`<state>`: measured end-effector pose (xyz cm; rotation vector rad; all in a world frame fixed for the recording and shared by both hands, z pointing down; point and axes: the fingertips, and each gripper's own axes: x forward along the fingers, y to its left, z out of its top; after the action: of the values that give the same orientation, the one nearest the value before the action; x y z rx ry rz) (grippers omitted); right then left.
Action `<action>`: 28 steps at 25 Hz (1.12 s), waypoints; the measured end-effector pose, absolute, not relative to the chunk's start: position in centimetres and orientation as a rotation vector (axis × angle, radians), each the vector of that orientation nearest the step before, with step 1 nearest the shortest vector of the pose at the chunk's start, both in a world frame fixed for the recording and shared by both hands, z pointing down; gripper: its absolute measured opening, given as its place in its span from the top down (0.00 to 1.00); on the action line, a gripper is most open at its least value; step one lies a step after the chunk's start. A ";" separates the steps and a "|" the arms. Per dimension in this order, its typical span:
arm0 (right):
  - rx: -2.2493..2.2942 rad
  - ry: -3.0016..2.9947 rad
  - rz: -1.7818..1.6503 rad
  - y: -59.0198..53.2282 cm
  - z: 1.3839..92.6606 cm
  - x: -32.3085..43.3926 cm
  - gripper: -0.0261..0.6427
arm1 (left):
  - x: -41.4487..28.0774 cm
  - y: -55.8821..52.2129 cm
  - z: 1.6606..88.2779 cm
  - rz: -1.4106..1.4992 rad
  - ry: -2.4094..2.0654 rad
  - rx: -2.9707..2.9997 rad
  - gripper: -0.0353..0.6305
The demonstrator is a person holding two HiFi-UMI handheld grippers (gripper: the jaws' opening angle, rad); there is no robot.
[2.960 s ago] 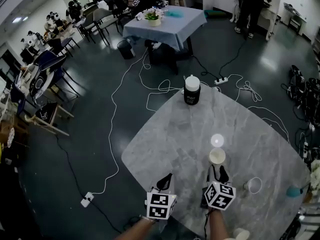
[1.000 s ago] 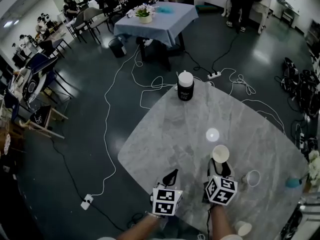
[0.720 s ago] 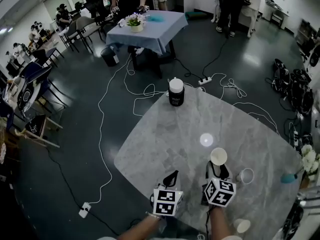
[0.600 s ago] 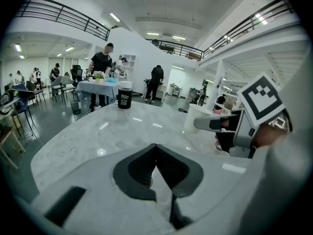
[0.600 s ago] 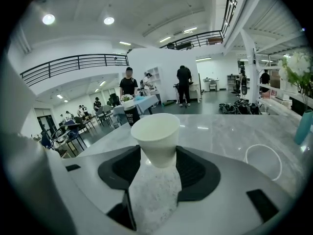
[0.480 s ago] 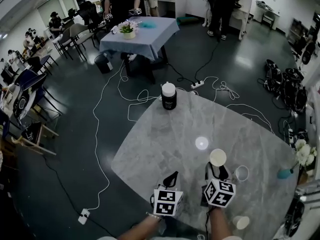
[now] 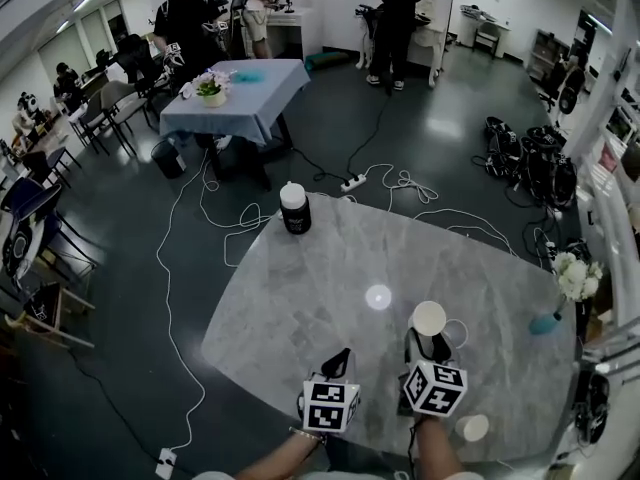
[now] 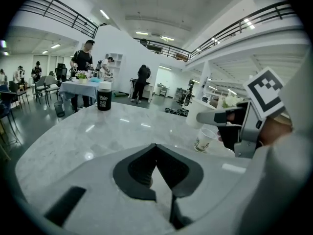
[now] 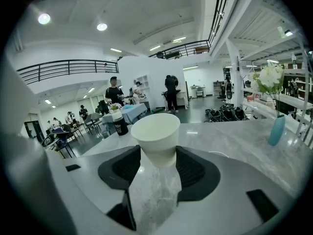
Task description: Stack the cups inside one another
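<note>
The right gripper (image 7: 430, 344) is clamped on a white paper cup (image 9: 156, 137), gripping it low on its wall and holding it upright above the counter (image 7: 300, 313). The left gripper (image 8: 155, 152) has its jaws together with nothing between them. The main risk is in the nesting. If the held cup comes down off-centre, its base could catch the rim of the second cup (image 7: 458, 336) just beside it and tip that light, unsteadied cup over. Too hard a squeeze could also buckle the thin wall. There are three cups, I think: the third (image 7: 472, 427), near the counter's near edge, is small and hard to read. There are also two grippers, one dark canister (image 7: 294, 208) and one vase (image 9: 276, 130).
</note>
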<state>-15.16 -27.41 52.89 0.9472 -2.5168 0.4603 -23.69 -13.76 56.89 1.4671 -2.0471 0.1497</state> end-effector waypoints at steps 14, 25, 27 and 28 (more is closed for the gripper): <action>1.144 -2.495 0.475 -30.1 51.0 -8.7 0.65 | -18.7 -17.8 55.7 0.174 -1.963 1.632 0.96; 1.195 -2.448 0.515 -31.8 52.7 -6.2 0.65 | -16.7 -20.3 56.9 0.217 -1.900 1.672 0.96; 1.192 -2.439 0.528 -31.9 53.2 -5.9 0.65 | -16.4 -20.5 57.4 0.227 -1.888 1.669 0.96; 1.189 -2.435 0.534 -32.0 53.5 -5.8 0.65 | -16.3 -20.6 57.7 0.230 -1.882 1.666 0.96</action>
<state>-5.82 -31.97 53.54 1.1890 -2.4354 0.5339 -16.30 -20.62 57.73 1.6665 -1.8822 0.2301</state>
